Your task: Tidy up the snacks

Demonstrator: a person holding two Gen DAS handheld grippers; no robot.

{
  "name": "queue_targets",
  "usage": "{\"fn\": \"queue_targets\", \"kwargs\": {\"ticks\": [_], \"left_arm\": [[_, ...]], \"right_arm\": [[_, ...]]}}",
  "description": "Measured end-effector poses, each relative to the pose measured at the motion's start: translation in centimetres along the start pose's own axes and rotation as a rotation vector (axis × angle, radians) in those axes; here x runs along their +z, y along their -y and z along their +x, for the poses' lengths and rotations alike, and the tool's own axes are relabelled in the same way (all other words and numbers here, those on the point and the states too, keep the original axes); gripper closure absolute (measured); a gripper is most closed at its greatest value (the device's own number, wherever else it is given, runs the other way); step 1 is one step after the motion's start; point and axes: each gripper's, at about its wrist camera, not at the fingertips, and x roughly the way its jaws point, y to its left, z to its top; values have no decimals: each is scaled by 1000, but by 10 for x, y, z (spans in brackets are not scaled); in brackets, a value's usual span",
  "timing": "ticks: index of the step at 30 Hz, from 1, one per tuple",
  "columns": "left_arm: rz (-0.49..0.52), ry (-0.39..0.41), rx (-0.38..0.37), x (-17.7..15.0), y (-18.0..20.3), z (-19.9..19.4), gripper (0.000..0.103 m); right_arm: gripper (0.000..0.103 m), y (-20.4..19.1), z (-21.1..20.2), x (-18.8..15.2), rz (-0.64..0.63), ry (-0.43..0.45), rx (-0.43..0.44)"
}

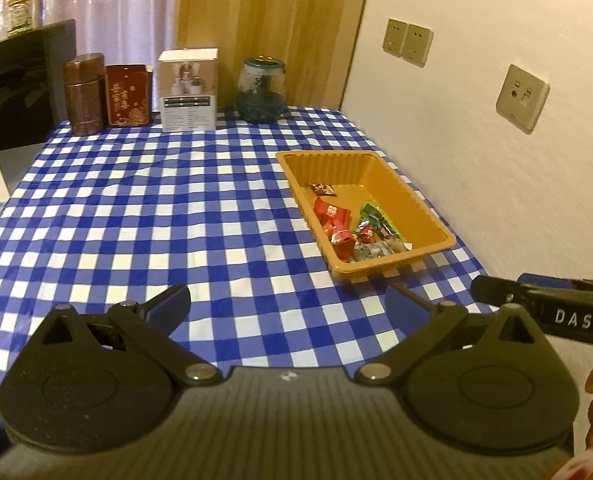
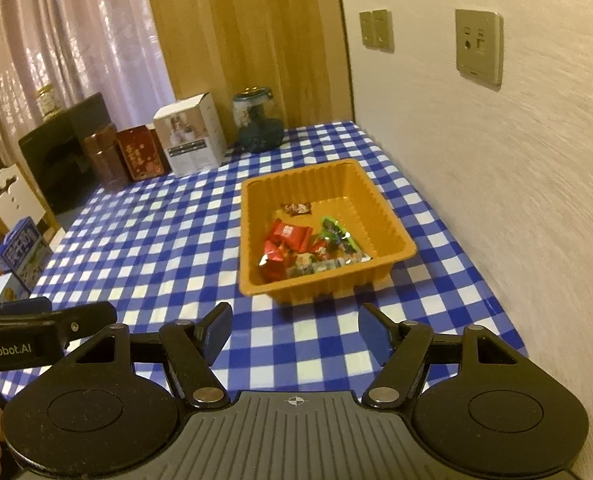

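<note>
An orange plastic tray (image 1: pixel 408 196) (image 2: pixel 380 204) sits on the blue-and-white checked tablecloth near the wall. Several wrapped snacks lie in its near half: red packets (image 1: pixel 330 214) (image 2: pixel 290 236), a green one (image 1: pixel 376 216) (image 2: pixel 336 232), and a small dark one (image 1: pixel 322 189) (image 2: pixel 296 209) farther back. My left gripper (image 1: pixel 288 304) hangs open over the cloth, nothing between its blue pads, short of the tray and to its left. My right gripper (image 2: pixel 294 330) is open too, empty, just in front of the tray's near wall. Each gripper's side shows at the other view's edge.
Along the table's far edge stand a brown canister (image 1: pixel 84 94), a red tin (image 1: pixel 129 95), a white box (image 1: pixel 188 90) and a dark glass jar (image 1: pixel 261 90). A white wall with sockets (image 1: pixel 522 98) borders the right. Boxes (image 2: pixel 22 256) and a black cabinet (image 2: pixel 62 152) lie left.
</note>
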Motion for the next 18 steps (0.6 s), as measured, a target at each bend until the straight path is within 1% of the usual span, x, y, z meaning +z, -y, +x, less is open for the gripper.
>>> {"fn": "queue_targets", "kwargs": {"ticks": [6,12,18], "left_arm": [[-7,32,31,-6,-4,-19,0],[-7,43,30,-10,-5,-34,0],[-15,45,28,-13,-6,-43,0]], "right_arm": [[33,-13,-14,-9,-21,9,-5],[33,-20,-30,-15,-18,30,-6],[33,-27,-44,-15,-33,55,-9]]}}
